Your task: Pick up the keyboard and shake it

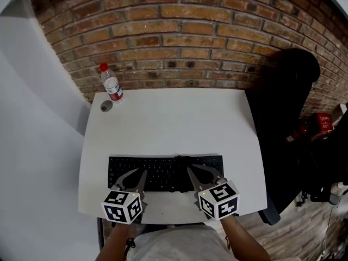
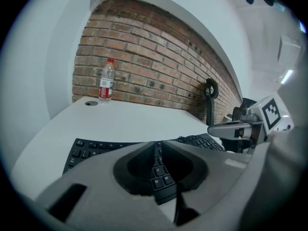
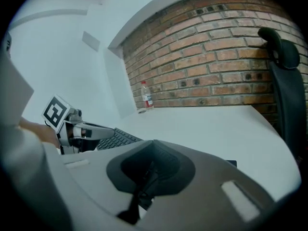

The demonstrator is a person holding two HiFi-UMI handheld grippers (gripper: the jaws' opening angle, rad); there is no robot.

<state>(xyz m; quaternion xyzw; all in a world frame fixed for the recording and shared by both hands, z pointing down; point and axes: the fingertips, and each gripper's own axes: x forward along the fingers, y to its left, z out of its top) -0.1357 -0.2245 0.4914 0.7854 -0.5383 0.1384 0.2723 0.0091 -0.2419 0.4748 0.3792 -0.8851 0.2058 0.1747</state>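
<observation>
Keyboard and two claws, seen from above and along each claw.

The keyboard (image 1: 166, 173) lies flat on the white table (image 1: 174, 118), close to the near edge and directly in front of me. Its long axis runs from my left to my right, parallel to that edge. The key rows face me, and what looks like a cable leaves the far side at the middle.

My left gripper (image 1: 140, 174) points forward and down, its tip over the keys a little left of centre. Its jaws stand only a crack apart, the keys showing through the slit, and they hold nothing.

My right gripper (image 1: 191, 170) mirrors it right of centre. Its jaws are fully together and it is likewise empty.

Neither hand is the nearer (each tip sits about equally far in from its own end of the board).

I judge that the lift has not begun. Both claws would have to open wider and take the near long edge, one on each side of the middle.
</observation>
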